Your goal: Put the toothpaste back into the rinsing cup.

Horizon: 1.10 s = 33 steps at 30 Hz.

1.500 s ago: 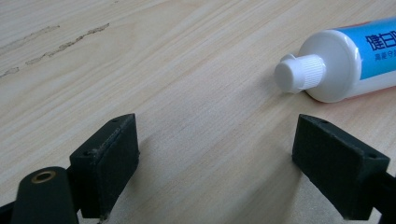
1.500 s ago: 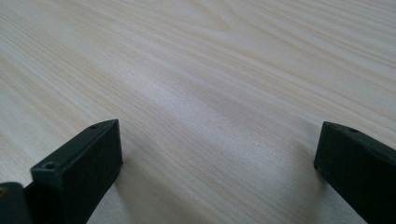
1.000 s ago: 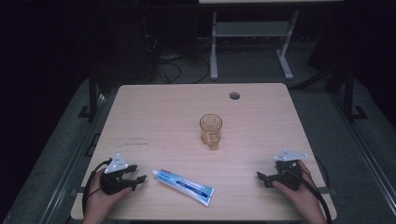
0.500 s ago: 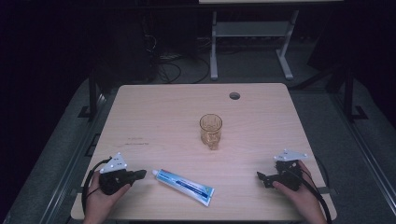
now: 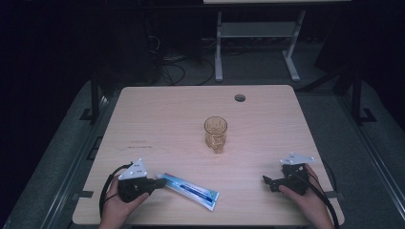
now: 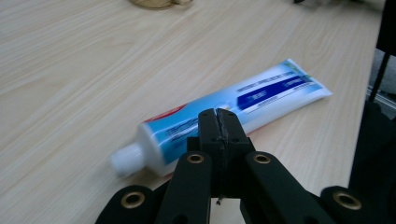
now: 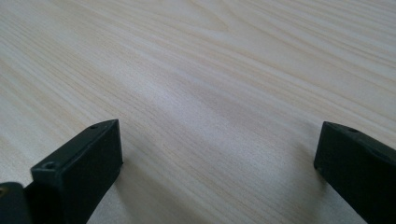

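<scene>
Your left claw [image 6: 218,122] has just snapped together on nothing, its tip hovering right at the cap end of the toothpaste tube [image 5: 190,190], which lies flat at the 6 o'clock edge of the surface [image 5: 157,114]. Pushed forward with jaws together, it would likely shove the tube toward 3 o'clock rather than grasp it. Your right claw [image 5: 267,181] rests apart at 4 o'clock.

A white-and-blue toothpaste tube [image 6: 224,109], an amber patterned glass [image 5: 215,133], a pale woodgrain table [image 5: 162,119].

toothpaste tube [image 6: 243,105] — blue and red printed label, lettering too blurred to read
</scene>
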Tool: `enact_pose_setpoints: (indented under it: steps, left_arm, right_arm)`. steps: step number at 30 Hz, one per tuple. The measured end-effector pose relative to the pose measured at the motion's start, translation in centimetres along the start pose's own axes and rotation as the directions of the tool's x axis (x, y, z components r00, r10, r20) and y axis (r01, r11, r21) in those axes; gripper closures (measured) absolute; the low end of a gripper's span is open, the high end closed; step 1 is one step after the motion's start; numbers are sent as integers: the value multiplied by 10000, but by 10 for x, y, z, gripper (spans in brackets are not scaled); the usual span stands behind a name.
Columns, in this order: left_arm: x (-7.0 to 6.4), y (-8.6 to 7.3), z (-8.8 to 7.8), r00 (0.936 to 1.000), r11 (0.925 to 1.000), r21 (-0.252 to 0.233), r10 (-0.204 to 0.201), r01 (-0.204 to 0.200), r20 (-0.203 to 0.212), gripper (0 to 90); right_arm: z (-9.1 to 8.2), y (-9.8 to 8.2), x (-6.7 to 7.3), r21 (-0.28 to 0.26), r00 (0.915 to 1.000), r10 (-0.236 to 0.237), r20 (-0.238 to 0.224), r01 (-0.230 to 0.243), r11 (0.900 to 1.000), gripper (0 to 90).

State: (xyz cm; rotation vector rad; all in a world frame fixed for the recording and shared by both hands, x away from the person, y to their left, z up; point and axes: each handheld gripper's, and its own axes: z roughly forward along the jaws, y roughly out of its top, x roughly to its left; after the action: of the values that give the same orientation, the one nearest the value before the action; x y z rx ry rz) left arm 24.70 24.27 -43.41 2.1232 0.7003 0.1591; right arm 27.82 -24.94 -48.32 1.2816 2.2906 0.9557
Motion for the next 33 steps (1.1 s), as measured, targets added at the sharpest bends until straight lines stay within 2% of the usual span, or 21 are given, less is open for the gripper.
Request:
enact_pose_setpoints:
  steps: [1,7,13,19,26,29,33]
  left_arm:
    - [-4,3,4,9998,10000,-36,54,-54,209,900]
    - [-15,9,17,9972,9991,81,399,-405,636,900]
    - [-24,14,27,9942,9982,131,566,-580,920,900]
    - [-36,19,43,9873,9963,254,781,-824,1386,900]
    - [-43,21,54,9816,9935,457,956,-1045,1651,900]
    - [-49,22,62,9763,9907,566,1111,-1235,1857,900]
    - [-52,23,67,9740,9883,713,1186,-1345,1929,900]
  right_arm:
    - [0,0,0,1,10000,2,0,-2,10000,4]
    - [0,0,0,1,10000,2,0,-2,10000,4]
    - [0,0,0,-1,10000,2,1,-2,10000,4]
    - [0,0,0,-2,10000,1,-3,-1,10000,4]
    - [0,0,0,1,10000,3,0,-3,10000,4]
    - [0,0,0,2,10000,6,-1,-6,10000,4]
    - [0,0,0,-1,10000,-2,1,2,10000,5]
